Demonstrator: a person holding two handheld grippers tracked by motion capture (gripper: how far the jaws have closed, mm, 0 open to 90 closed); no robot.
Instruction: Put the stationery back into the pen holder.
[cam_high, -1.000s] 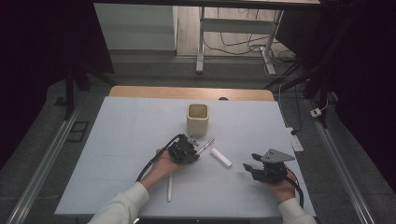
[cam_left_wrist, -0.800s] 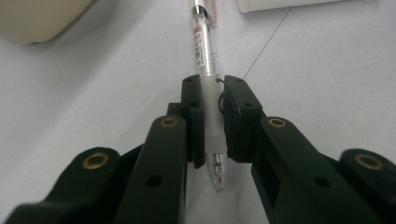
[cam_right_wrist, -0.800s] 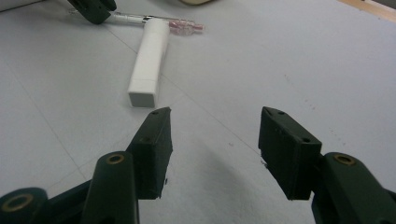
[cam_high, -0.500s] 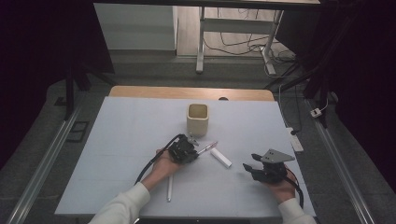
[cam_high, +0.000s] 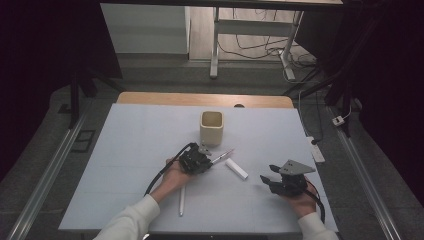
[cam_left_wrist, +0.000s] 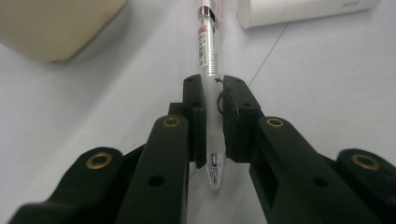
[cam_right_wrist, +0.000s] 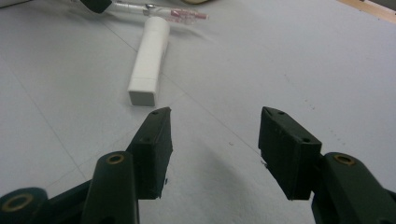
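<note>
Item: slim clear-plastic ballpoint pen (cam_left_wrist: 208, 70), lying on the pale blue table sheet (cam_high: 130, 150) near the cream square cup (cam_high: 211, 127), clamped near its tip in my left gripper (cam_left_wrist: 212, 126); light, stiff, likely slippery; my right gripper (cam_right_wrist: 212, 149) idle, jaws apart.

**Count of things on the pale blue table mat**

One clear plastic pen with red markings (cam_left_wrist: 208, 51) is present. One cream square-sided cup (cam_high: 211, 127) stands there. One white rectangular stick-shaped block (cam_high: 236, 169) lies flat. One thin white rod (cam_high: 181, 201) lies near the front. Two black two-jaw grippers are there: the left gripper (cam_high: 206, 162) and the right gripper (cam_high: 266, 176).
</note>
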